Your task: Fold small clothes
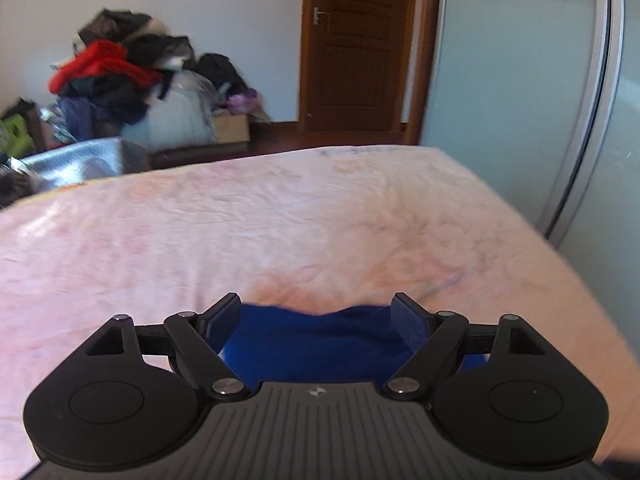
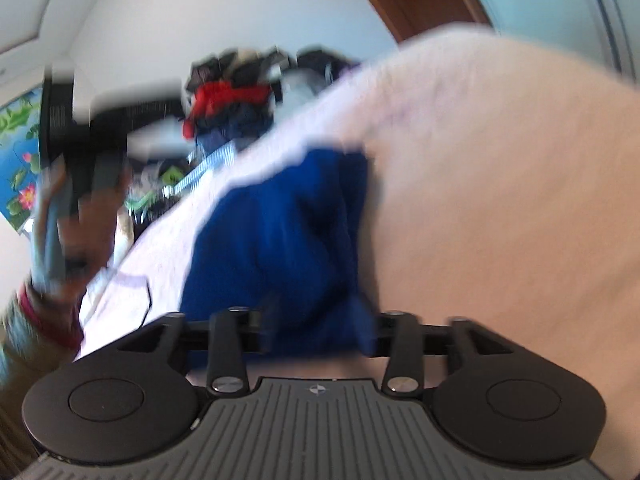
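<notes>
Blue garment, soft and rumpled, lies bunched on the pink wrinkled bed. Left claw spread apart over its near edge. Right claw is blurred; cannot tell its state.

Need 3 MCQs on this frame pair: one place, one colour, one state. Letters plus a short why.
1. The blue garment lies on:
A. the pink bedsheet
B. the floor
C. a chair

2. The brightest item in the clothes pile by the wall is:
A. yellow
B. red
C. white

3. The left hand-held gripper is:
A. shut on the garment
B. open, garment between its fingers
C. out of view

Key: 1 A, sheet surrounds the garment; 2 B, red fabric sits near the pile's top; 3 B, fingers stand wide apart, pads off the cloth.
</notes>
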A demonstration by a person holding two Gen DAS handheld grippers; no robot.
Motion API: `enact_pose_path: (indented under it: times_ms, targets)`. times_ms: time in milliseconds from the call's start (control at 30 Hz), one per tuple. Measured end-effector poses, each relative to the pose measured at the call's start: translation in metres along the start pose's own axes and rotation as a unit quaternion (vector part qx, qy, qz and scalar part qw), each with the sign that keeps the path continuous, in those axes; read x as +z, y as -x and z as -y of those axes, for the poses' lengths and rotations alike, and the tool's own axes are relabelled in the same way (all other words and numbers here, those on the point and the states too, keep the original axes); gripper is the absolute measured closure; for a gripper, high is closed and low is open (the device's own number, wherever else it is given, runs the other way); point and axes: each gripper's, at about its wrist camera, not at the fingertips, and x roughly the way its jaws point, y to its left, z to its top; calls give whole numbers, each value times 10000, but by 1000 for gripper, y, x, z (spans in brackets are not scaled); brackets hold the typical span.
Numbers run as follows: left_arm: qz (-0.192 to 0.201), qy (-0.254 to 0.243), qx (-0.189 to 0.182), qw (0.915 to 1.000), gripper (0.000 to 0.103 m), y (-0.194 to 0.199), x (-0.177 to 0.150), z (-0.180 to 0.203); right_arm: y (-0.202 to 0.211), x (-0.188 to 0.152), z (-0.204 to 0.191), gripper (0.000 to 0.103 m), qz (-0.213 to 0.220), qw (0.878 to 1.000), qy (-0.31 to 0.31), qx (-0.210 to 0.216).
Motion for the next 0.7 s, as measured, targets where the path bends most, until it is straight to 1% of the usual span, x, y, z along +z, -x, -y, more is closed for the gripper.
enact_pose_path:
  times_ms: [67,133,167,200,233,300,333,400,433,467,533,567,600,667,700]
  targets:
    - [-44,-302,-45,9995,21,7,-24,4,-11,24,-4,45,141,9997,219,-23]
    - [-121,-683,-103,9975,21,14,-53,12,-39,49,-8,42,177,9978,619,-133]
    - [-126,-860,-55,9962,21,17,-66,17,-55,58,-9,34,135,9969,730,-239]
    - [-100,-1073,48,9942,21,21,-80,24,-74,68,-9,34,45,9967,753,-306]
    - [-55,-1223,113,9924,21,25,-91,29,-92,76,-8,34,-39,9968,750,-286]
    - [-35,-1498,142,9886,21,30,-111,40,-127,94,-9,31,-211,9969,731,-195]
    - [-104,-1584,95,9873,21,31,-119,43,-141,101,-11,31,-280,9964,760,-241]
    - [-332,-1620,-133,9861,21,30,-131,46,-169,110,-18,30,-505,9942,903,-298]
    - [-392,-1667,-159,9851,21,28,-136,48,-181,113,-22,30,-631,9925,995,-328]
    - [-385,-1712,-104,9844,21,27,-141,49,-188,112,-30,31,-721,9898,1180,-339]
    - [-389,-1722,-70,9843,21,25,-146,49,-201,109,-45,34,-870,9799,1764,-320]
    - [-402,-1687,-101,9848,21,24,-146,48,-207,107,-51,40,-978,9733,2049,-335]
    - [-415,-1650,-135,9853,21,23,-146,46,-214,104,-57,48,-1116,9657,2317,-352]
    - [-457,-1616,-183,9856,19,21,-146,44,-223,99,-65,58,-1397,9501,2760,-392]
    - [-457,-1618,-191,9856,19,21,-147,44,-228,97,-67,59,-1576,9436,2888,-386]
